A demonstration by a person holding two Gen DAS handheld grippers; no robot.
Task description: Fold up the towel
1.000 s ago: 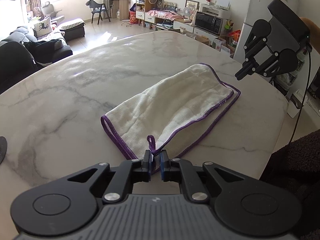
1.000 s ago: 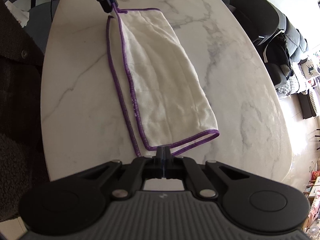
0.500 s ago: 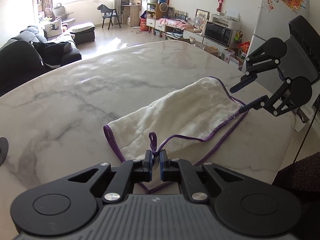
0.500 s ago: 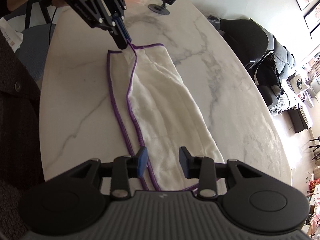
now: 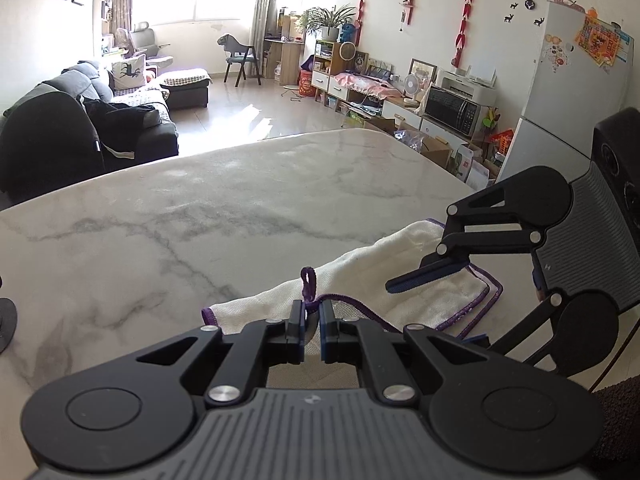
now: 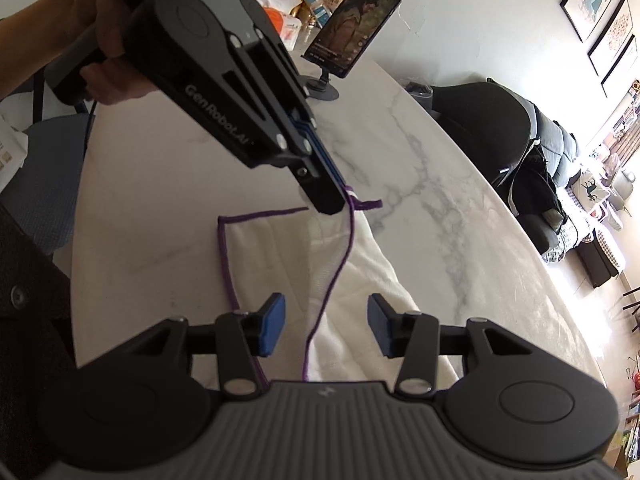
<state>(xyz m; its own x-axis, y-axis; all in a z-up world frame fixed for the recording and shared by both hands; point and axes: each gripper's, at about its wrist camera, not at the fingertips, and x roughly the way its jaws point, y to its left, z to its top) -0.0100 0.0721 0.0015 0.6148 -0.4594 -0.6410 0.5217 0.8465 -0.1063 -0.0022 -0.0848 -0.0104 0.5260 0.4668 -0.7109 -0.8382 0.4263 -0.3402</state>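
Near the table (image 5: 200, 216) edge, left gripper (image 5: 313, 322) pinches the towel (image 6: 360, 272) corner aloft; right gripper (image 6: 326, 326) hovers above it, fingers spread.

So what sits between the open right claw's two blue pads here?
In the right wrist view, the white purple-edged towel fills that gap of the right claw; its purple hem runs up to the shut left claw.

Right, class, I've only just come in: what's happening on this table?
A person is folding a white towel with purple trim on a marble table, holding a gripper in each hand. The left gripper is shut on the towel's corner by its hanging loop, lifting that edge. The right gripper is open above the towel's other end, holding nothing.
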